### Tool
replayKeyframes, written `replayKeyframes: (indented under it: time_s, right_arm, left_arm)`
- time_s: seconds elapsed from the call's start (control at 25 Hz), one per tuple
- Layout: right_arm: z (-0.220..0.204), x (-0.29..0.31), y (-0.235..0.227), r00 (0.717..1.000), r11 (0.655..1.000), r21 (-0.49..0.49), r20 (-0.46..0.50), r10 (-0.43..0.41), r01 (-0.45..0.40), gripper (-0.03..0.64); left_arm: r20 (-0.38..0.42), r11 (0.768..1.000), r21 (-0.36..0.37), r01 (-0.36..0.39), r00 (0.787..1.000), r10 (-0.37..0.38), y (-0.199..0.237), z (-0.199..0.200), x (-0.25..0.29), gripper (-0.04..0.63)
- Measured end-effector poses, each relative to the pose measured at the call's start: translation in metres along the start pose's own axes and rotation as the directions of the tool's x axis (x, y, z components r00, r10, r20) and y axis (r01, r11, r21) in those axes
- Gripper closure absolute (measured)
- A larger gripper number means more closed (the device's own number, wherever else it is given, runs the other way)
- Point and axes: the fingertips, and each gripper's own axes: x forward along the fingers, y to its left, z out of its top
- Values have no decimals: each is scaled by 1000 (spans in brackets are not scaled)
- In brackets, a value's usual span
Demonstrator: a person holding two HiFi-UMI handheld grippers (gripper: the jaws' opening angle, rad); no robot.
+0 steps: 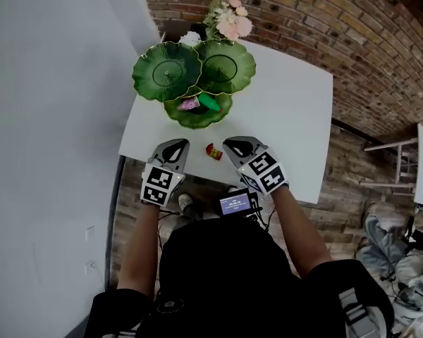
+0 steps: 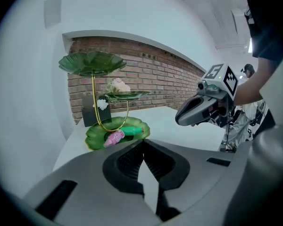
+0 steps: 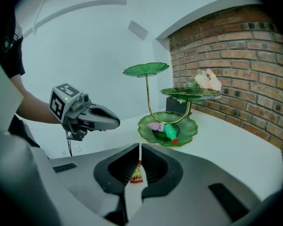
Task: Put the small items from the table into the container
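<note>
**Sweet**: one piece in a red and yellow wrapper. It lies flat on the table near the front edge, at 6 o'clock from the low dish. It is clear of both grippers and not yet in the container.

**Low dish:** bottom tier of a green leaf stand. It holds a pink packet and a green bottle, which lie side by side.

**Left gripper**: at 9 o'clock from the sweet. Its jaws are pressed together with nothing in them.

**Right gripper**: at 3 o'clock from the sweet. Its jaws are all but closed and hold nothing. The sweet shows through the thin slit between them, on the table below.

**Handling, as judged:**
- Spread one pair of jaws before you come down; the right looks better lined up.
- Straddle the wrapper's narrow side with the pads low to the table.
- Close gently, as the wrapper will likely slip.
- Carry it toward 12 o'clock and clear the dish rim.
- Release over a bare part of the dish.
</note>
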Motion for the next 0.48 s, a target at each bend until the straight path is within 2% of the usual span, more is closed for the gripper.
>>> replayKeyframes:
  time_s: [0.28, 0.48]
  right_arm:
    - [0, -8, 3, 1000, 1000, 14, 5, -5, 5, 589]
    - [2, -14, 3, 1000, 999, 37, 26, -12, 11, 589]
  left_arm:
    - [24, 997, -16, 74, 997, -73, -17, 7, -15, 584]
    - [69, 996, -28, 89, 994, -86, -24, 17, -27, 584]
